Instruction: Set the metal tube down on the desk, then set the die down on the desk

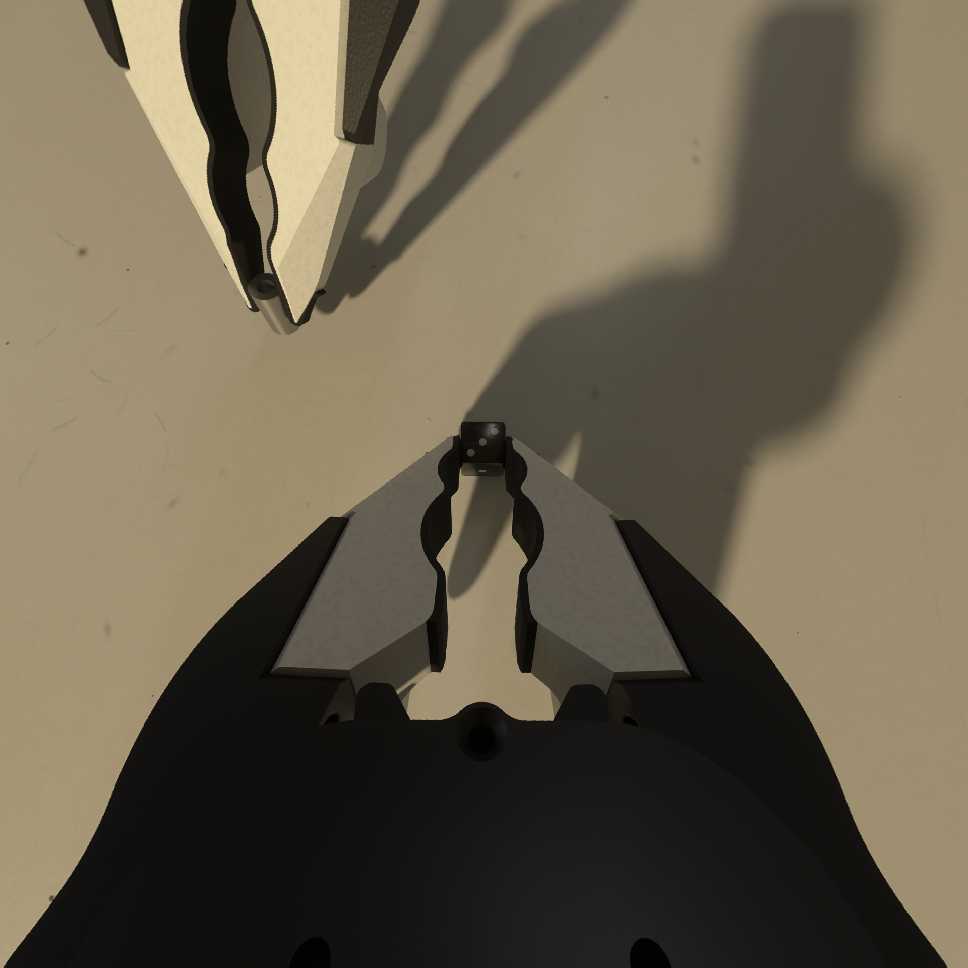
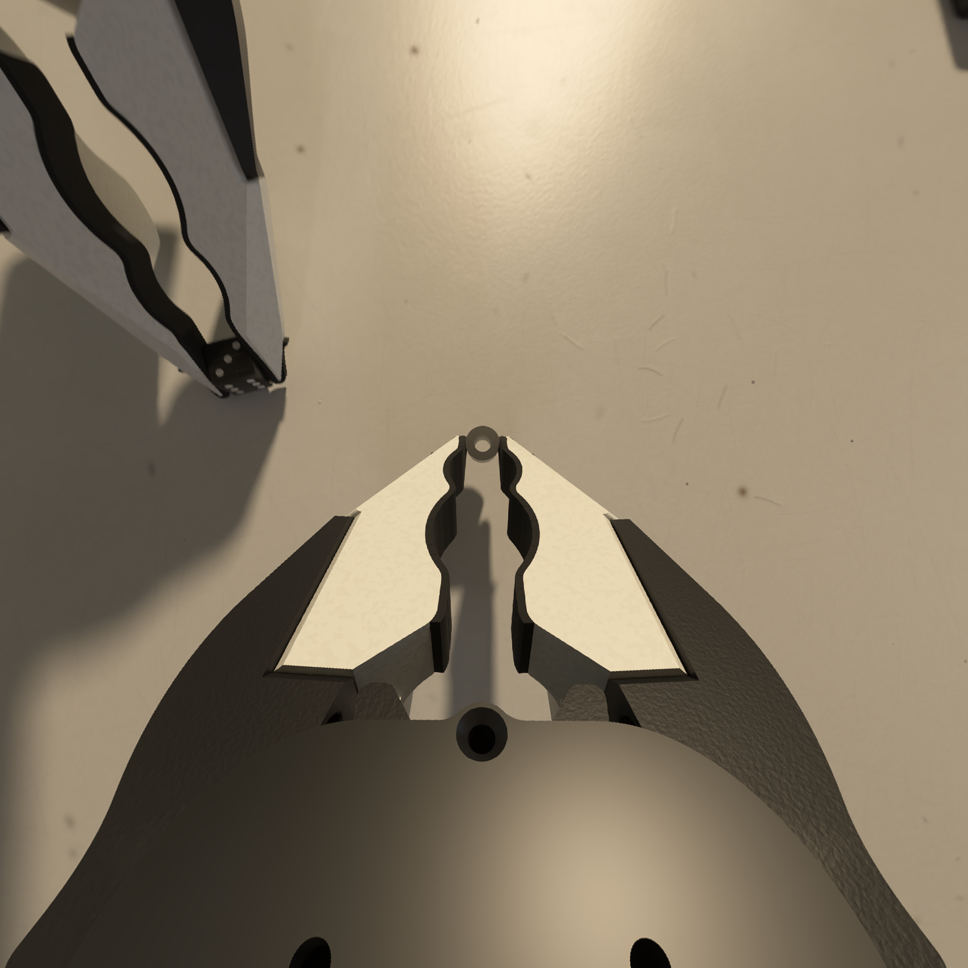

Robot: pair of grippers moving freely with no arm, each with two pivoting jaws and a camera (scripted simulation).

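Gripping the black die (image 1: 483,449) between its fingertips, the left hand-held gripper (image 1: 482,453) is hanging over the beige counter (image 1: 157,471). The left wrist view is showing the metal tube (image 1: 272,306) from the side, its lower end poking out below the right hand-held gripper (image 1: 275,301), which is clamped on it. The right wrist view is showing the tube (image 2: 481,444) end-on as a small ring, and is also showing the die's (image 2: 233,369) two pipped faces, nipped in the left hand-held gripper (image 2: 241,374). A dark object (image 2: 958,26) is peeking in at the top right corner of that view alone. No writing is showing anywhere.
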